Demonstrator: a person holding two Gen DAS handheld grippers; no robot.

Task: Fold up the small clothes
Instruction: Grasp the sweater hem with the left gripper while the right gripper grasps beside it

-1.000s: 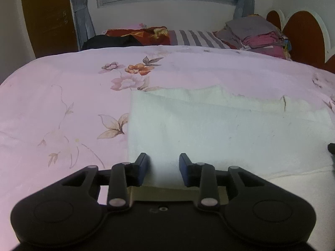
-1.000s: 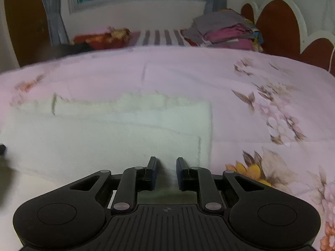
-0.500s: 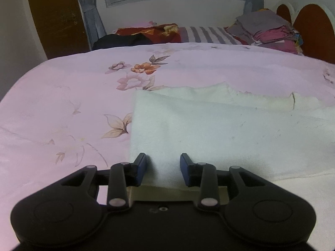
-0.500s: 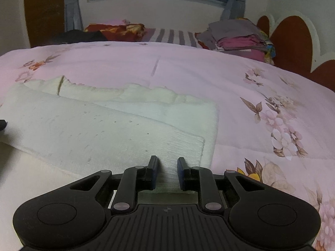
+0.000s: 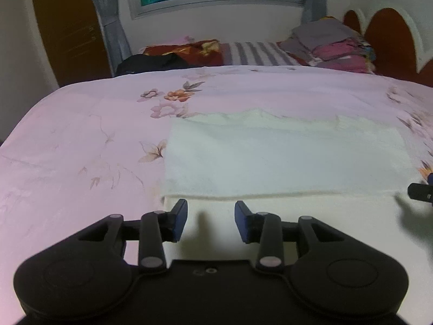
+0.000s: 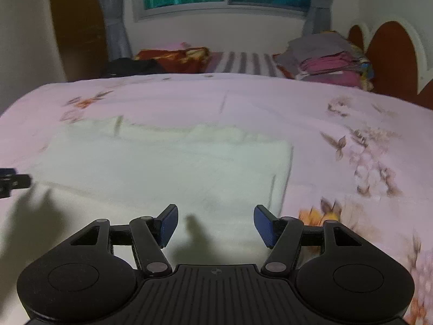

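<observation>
A cream-white cloth [image 5: 284,159] lies flat on the pink floral bedsheet, with one layer folded over another; its folded edge runs across just ahead of both grippers. It also shows in the right wrist view [image 6: 173,162]. My left gripper [image 5: 211,220] is open and empty over the cloth's near left part. My right gripper [image 6: 215,224] is open wide and empty over the cloth's near right part. Each gripper's tip shows at the edge of the other's view.
The pink floral bedsheet [image 5: 81,140] spreads all around the cloth. A stack of folded clothes [image 5: 333,46] sits at the far right by the headboard [image 5: 389,38]. Striped and red bedding [image 5: 216,51] lies at the far end under the window.
Both grippers have opened and let go of the cloth's edge. The top layer now lies flat on the lower one, and both grippers have pulled back a little.
</observation>
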